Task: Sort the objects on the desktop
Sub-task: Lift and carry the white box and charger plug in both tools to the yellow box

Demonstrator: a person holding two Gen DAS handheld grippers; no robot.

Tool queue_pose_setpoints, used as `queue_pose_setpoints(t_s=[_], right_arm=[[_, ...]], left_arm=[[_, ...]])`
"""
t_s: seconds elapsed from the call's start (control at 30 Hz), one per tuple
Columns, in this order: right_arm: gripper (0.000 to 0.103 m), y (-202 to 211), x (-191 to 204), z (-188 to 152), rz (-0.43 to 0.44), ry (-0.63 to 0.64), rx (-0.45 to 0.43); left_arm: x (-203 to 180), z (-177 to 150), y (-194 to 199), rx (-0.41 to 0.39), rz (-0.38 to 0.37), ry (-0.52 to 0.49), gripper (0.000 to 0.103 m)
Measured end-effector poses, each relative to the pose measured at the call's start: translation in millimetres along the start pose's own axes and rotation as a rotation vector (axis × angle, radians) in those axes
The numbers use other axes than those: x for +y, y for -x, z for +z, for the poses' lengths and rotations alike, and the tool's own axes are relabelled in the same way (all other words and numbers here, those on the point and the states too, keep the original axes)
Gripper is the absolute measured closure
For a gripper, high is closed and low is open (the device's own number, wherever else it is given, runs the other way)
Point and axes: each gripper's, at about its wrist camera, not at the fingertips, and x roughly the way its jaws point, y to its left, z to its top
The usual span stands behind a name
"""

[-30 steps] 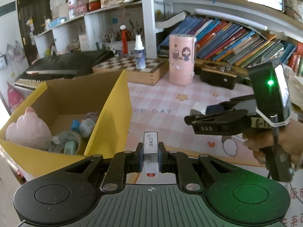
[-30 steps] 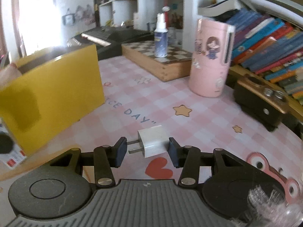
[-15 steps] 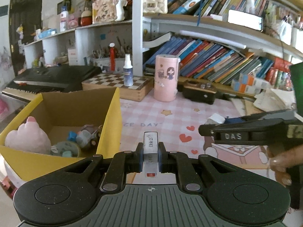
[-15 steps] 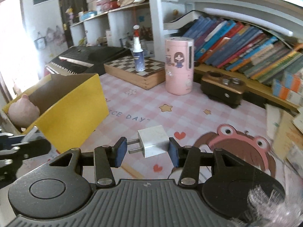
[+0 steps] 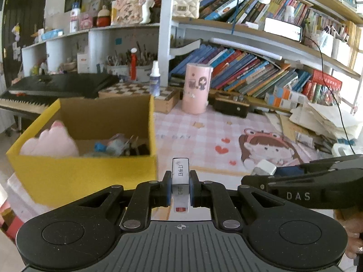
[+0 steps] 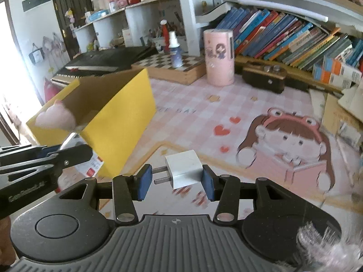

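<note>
A small staple box (image 5: 180,182) is being gripped upright between the closed pads of the left gripper (image 5: 180,189), above the near edge of the tabletop (image 5: 204,133), just right of the yellow cardboard box (image 5: 84,174). A white plug charger (image 6: 183,169) is being held in the right gripper (image 6: 175,181); its prongs are being pointed at the left pad (image 6: 143,181), the body is being pressed by the right pad, and the unit is being kept above the pink mat (image 6: 204,113). In the left wrist view the right gripper (image 5: 267,172) is being seen at the right with the charger at its tip. A pink plush toy (image 5: 51,141) and small blue toys (image 5: 115,144) are lying inside the yellow box. A pink cylinder (image 6: 219,56) and a spray bottle (image 6: 175,49) on a chessboard (image 6: 172,65) are standing at the far side, well apart from both grippers.
</note>
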Motion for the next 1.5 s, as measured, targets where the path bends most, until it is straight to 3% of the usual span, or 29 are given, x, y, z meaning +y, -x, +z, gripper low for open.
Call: queue_pose_setpoints(t_s=[0.5, 0.77, 1.13, 1.5], right_arm=[[0.059, 11, 84, -49, 0.028, 0.045, 0.087], [0.059, 11, 124, -71, 0.067, 0.056, 0.122], [0.059, 8, 175, -82, 0.151, 0.141, 0.15], [0.059, 13, 193, -76, 0.156, 0.186, 0.142]], left_arm=[[51, -46, 44, 0.067, 0.005, 0.023, 0.09], [79, -69, 72, 0.091, 0.051, 0.056, 0.09], [115, -84, 107, 0.058, 0.133, 0.124, 0.09], [126, -84, 117, 0.025, 0.139, 0.158, 0.09]])
